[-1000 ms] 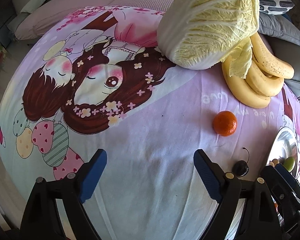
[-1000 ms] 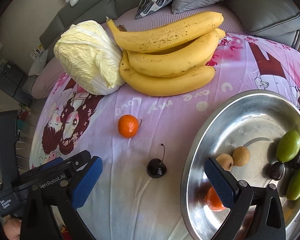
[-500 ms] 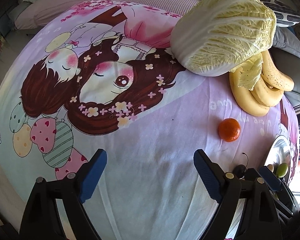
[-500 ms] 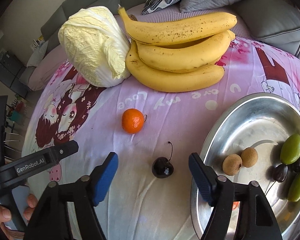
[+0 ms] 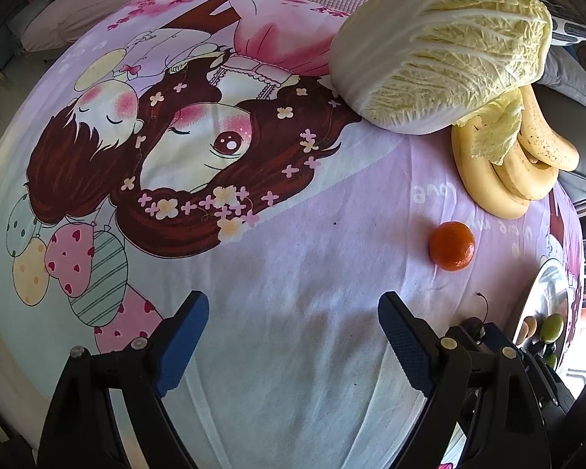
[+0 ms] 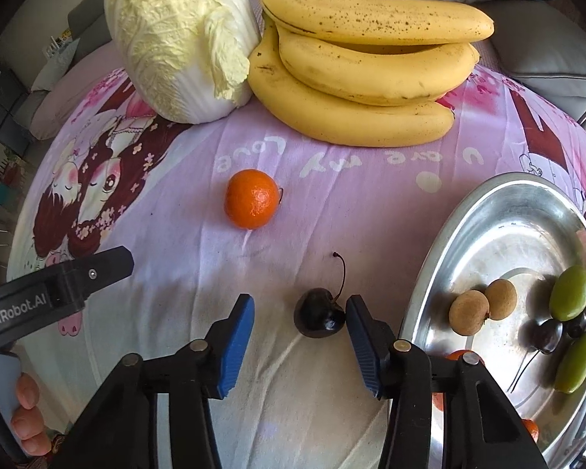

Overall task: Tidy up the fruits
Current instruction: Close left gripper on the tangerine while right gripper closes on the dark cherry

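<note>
Lower centre of the right wrist view, the right gripper (image 6: 299, 330) has narrowed and now brackets the cherry (image 6: 319, 312), fingers apart, right pad touching it; stem curls toward the top edge. Lower centre of the left view, the left gripper (image 5: 293, 342) stays spread wide over the sheet (image 5: 293, 273).
</note>
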### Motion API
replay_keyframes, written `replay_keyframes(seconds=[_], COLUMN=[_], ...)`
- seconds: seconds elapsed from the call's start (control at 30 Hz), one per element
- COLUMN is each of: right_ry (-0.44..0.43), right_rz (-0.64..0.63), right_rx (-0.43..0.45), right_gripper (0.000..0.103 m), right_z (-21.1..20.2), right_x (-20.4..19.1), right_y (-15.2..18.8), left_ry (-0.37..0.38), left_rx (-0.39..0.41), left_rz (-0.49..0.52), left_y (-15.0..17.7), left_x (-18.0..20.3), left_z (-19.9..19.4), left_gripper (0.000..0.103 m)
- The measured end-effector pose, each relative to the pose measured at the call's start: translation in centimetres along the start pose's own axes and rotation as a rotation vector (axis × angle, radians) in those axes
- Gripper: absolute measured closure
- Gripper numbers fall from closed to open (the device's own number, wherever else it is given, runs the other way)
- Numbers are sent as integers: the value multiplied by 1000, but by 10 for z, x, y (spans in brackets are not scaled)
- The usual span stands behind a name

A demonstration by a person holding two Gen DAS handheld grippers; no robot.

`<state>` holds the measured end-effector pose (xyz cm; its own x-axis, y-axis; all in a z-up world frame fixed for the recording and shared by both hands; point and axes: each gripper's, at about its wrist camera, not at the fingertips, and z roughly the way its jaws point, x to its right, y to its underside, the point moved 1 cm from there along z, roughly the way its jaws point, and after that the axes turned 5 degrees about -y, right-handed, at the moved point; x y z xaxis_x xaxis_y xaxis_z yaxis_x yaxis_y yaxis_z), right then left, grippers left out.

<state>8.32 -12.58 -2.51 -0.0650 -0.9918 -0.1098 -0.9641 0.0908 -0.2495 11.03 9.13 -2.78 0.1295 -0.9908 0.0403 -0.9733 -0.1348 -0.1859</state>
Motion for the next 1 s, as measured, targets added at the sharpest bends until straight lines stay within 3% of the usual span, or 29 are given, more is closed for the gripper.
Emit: replay_keyframes(seconds=[0.3,0.5,0.83,1.0], right_ry=[41,21,-21,-47], right_rz=[-6,-7,17,47], right_rx=[-8,0,43,63], right_gripper=[70,72,73,73], right_z=[6,6,0,-2], right_x=[3,8,20,29], right_y=[2,2,-14,-20], left_ry=[6,8,141,206], left_rx=[-24,-22,-13,12], left_rz=[-4,6,62,96], left_y=[-6,-11,-29,-39], left_x=[2,11,53,83], left_z=[15,25,32,39], left_gripper=[14,14,14,26])
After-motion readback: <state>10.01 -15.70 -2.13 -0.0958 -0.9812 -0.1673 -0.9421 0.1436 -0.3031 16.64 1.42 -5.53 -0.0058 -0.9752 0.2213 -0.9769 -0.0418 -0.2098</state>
